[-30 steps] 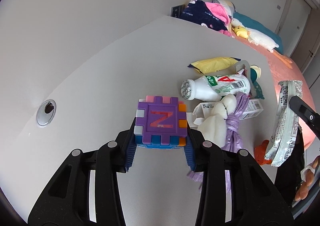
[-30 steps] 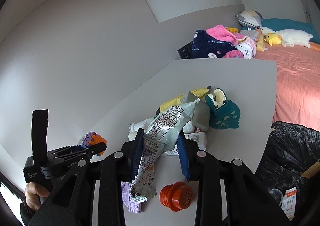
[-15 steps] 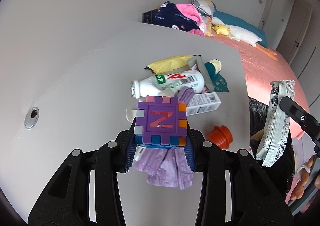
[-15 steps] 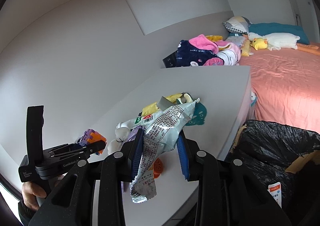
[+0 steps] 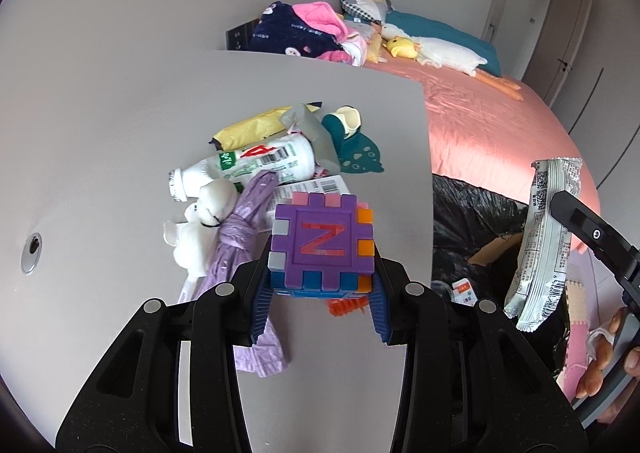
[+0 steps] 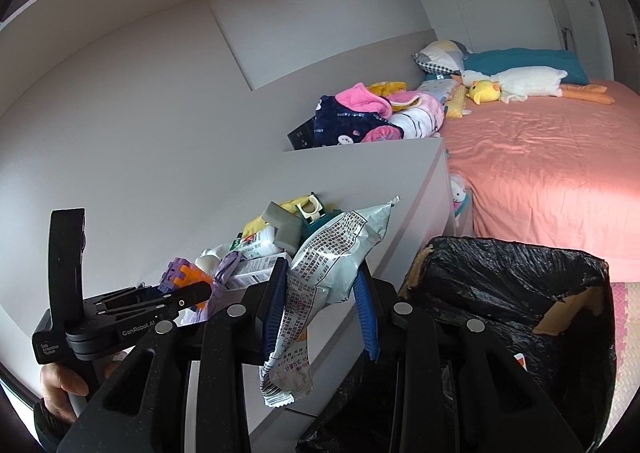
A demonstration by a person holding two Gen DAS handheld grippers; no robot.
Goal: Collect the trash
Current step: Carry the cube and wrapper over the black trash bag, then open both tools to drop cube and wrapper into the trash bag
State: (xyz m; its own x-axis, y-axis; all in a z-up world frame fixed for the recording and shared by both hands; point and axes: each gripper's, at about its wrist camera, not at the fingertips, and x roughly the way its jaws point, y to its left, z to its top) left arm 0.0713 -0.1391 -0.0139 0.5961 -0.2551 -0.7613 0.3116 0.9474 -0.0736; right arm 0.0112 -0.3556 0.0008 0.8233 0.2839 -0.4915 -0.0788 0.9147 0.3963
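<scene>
Desk [image 5: 100, 141]: its bare stretch is on my far left; the clutter is heaped toward the edge nearest the bin, I judge so it can be cleared with short carries.
Pile on the desk: a white bottle [image 5: 256, 167] lies on its side, with a yellow packet [image 5: 252, 125] behind it and a knotted lilac bag [image 5: 240, 241] in front, all touching or overlapping. What lies underneath them I cannot make out.
Left gripper [image 5: 322, 295]: my jaws are clenched on the foam cube [image 5: 322, 245], pads pressing its two sides, the face with the letter turned up. I hold it low on its sides so it cannot roll out while I carry it above the desk.
Orange piece [image 5: 346, 307]: only a ribbed sliver shows under the cube; what it is I cannot say.
Right gripper [image 6: 320, 307]: these jaws are pinching the silver wrapper [image 6: 332, 257] at its middle, so both ends flop free, the lower end dangling off the desk edge.
Trash bin [image 6: 520, 265]: lined in black plastic, it stands on the floor just beside the desk, to the right of both loads. I judge neither load is over its mouth yet.
Bin contents: mostly dark; a small carton shows, the rest is hidden or cut off.
</scene>
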